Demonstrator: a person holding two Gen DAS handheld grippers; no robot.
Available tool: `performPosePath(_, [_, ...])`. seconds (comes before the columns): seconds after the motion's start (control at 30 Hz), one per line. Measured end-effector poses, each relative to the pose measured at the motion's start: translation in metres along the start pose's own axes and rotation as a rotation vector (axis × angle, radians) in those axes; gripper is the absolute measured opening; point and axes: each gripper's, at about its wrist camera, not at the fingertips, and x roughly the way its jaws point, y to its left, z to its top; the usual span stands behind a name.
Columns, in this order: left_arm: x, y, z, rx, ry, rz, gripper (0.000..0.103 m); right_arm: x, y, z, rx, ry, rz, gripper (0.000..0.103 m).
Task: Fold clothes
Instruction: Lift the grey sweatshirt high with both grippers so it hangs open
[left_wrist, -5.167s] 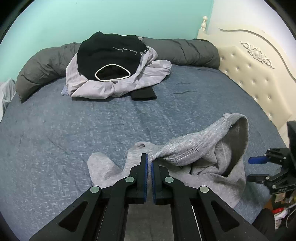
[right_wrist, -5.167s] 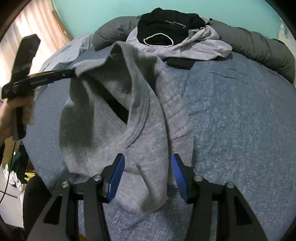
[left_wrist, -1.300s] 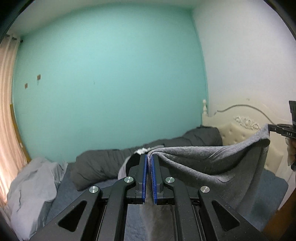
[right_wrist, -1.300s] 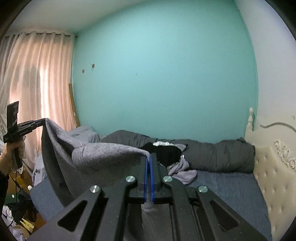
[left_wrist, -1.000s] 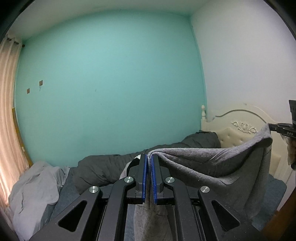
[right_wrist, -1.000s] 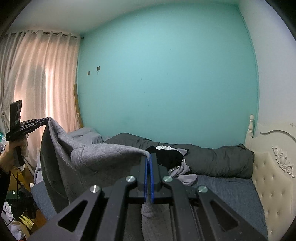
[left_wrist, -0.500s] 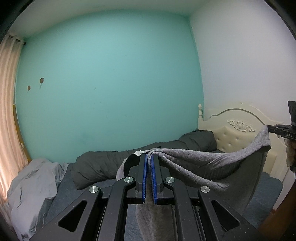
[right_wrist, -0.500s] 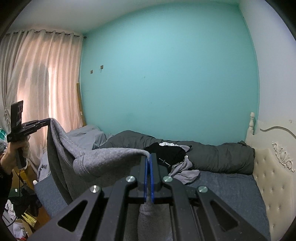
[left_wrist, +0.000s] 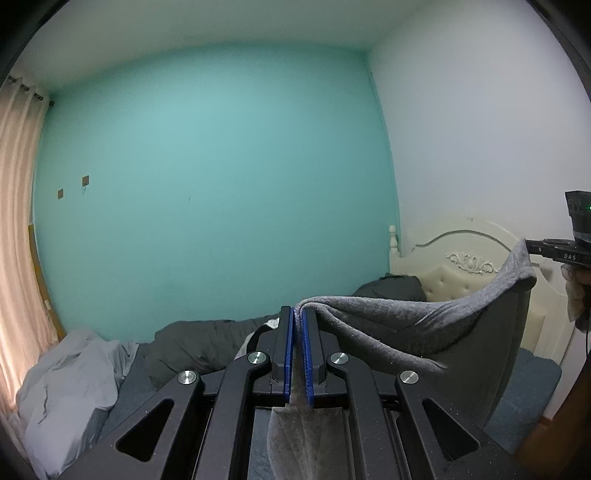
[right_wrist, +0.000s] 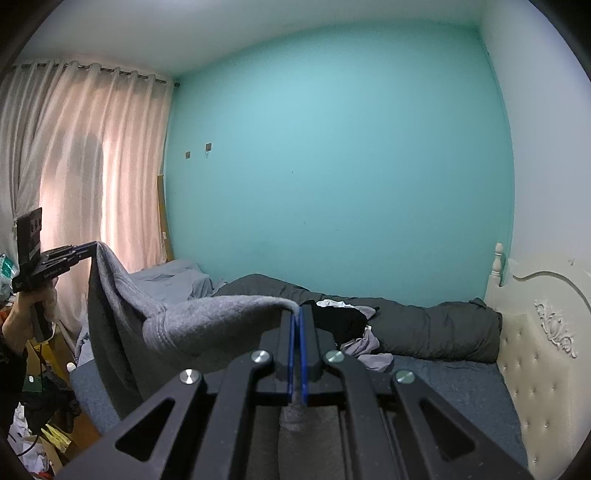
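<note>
A grey knit garment (left_wrist: 406, 325) hangs in the air above the bed, stretched between both grippers. My left gripper (left_wrist: 297, 314) is shut on one edge of it; cloth hangs down between the blue pads. In the left wrist view the other gripper (left_wrist: 532, 246) pinches the far corner at the right edge. My right gripper (right_wrist: 297, 312) is shut on the grey garment (right_wrist: 207, 321) too. In that view the left gripper (right_wrist: 90, 250) holds the far corner, with a hand (right_wrist: 26, 317) on its handle.
A bed with a blue sheet (right_wrist: 443, 384) lies below. A dark grey duvet roll (right_wrist: 424, 325) runs along the teal wall, with a black and lilac clothes pile (right_wrist: 351, 325) on it. A cream tufted headboard (right_wrist: 535, 350) is right, a curtain (right_wrist: 74, 184) left, clutter on the floor (right_wrist: 37, 435).
Both grippers have stayed shut on the garment while drifting sideways across the room. The cloth span between them sags a little more in the middle.
</note>
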Motion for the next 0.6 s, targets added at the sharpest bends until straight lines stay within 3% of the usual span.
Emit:
performPosePath(0.17, [0.021,0.001,-0.004,-0.003,0.033,-0.005,0.005,0.025,-0.012,-0.010,0.015,0.043,-0.008,0.002])
performPosePath(0.3, [0.063,0.005,-0.028,-0.022,0.100,-0.012,0.005,0.064,-0.026,-0.030,0.038,0.107,-0.012,0.002])
performPosePath(0.6, [0.222,0.022,-0.124,-0.068,0.298,0.000,0.005,0.216,-0.074,-0.113,0.101,0.311,-0.015,0.002])
